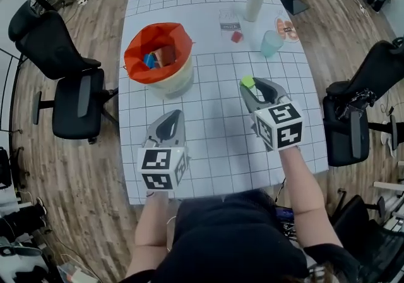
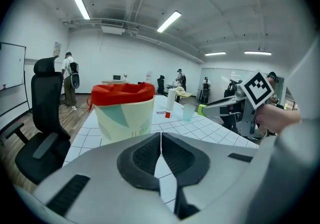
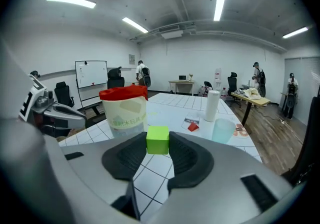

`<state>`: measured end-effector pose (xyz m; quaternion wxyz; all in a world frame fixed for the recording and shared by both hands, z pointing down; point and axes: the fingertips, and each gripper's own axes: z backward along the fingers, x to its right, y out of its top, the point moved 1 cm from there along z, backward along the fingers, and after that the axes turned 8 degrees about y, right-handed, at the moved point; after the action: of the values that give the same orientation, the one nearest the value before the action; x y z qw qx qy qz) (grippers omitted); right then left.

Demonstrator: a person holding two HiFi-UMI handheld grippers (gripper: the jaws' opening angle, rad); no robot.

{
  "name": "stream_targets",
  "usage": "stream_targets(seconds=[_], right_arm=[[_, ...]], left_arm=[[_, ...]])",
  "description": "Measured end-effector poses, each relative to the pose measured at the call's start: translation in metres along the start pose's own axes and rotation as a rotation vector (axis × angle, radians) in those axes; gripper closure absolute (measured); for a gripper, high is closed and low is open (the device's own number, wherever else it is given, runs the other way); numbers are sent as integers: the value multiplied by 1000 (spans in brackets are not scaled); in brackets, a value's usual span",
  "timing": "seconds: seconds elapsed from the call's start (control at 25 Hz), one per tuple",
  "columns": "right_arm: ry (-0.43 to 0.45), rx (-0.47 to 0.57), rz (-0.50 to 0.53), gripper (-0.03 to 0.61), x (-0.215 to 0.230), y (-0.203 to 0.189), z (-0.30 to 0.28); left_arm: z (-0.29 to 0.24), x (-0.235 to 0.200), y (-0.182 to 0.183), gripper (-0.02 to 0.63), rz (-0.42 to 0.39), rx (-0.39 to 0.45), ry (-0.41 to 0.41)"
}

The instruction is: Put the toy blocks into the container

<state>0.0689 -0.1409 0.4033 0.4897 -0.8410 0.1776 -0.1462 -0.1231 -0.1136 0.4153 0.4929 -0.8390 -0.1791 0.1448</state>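
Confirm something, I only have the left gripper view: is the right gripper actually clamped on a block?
Observer: Yes. The right gripper view shows the right gripper shut on a green block, with a pad pressed against each side.
Operator: What's in the container? I only see its outside.
Observer: The head view looks down into the container: a blue block and a brownish block lie inside the orange liner.
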Motion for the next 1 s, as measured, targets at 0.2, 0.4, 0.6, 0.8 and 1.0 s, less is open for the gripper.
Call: stream_targets(seconds=[0.2,0.4,0.6,0.8,1.0], right_arm=[[57,96,42,425,-31,51,-5],[114,164,77,425,-60,89,-24],[175,219,110,425,-89,119,-43],[217,262,160,425,-109,141,-64],[217,233,211,425,-118,139,-89]], left_arm=[[11,-24,19,586,18,57,44],[19,-40,29,587,19,89,72],[25,-60,31,587,32,101,108],[27,-77,27,586,45,95,142],[28,-88,19,586,61,78,161]])
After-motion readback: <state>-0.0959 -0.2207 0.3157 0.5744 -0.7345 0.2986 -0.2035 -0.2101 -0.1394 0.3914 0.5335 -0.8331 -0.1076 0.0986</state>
